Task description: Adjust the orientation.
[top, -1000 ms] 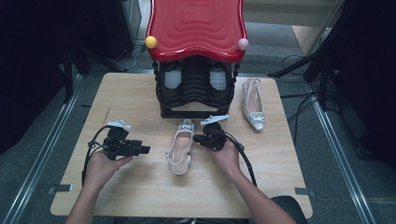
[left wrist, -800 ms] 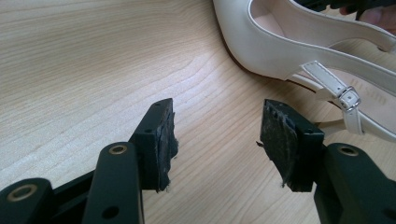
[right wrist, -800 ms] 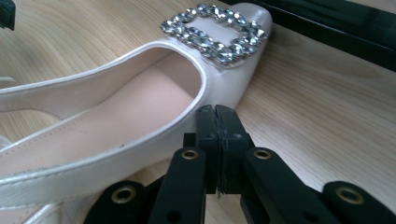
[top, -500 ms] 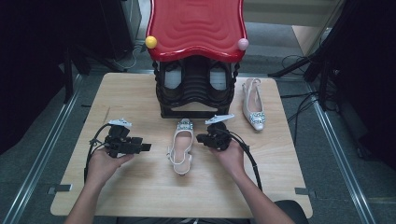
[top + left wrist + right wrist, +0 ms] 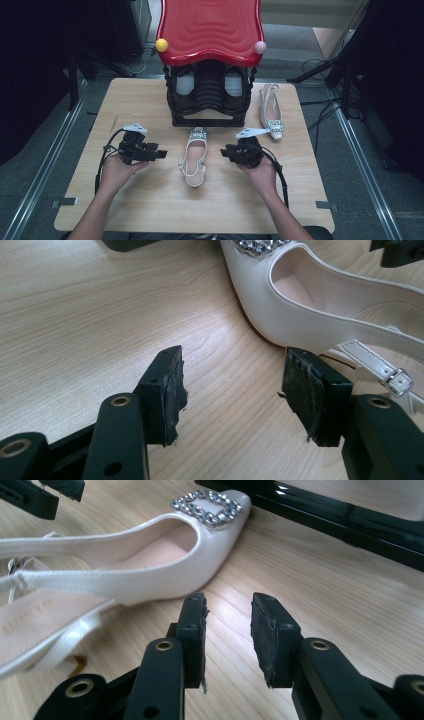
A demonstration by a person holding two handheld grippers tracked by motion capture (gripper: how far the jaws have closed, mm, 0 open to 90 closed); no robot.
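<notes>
Both hands sit low near the table's [image 5: 150,210] front edge. The left gripper [image 5: 161,154] has its jaws wide on bare wood, beside the shoe [image 5: 195,155]. The right gripper [image 5: 225,152] has just been opening, nothing between its jaws. The shoe lies mid-table between them, toe toward the rack [image 5: 210,95]; a second shoe [image 5: 270,112] rests by the right edge.

A lab-like recording bay: wooden table [image 5: 150,200] inside metal frame rails [image 5: 45,165], loose floor cables [image 5: 320,65], dark surroundings.
</notes>
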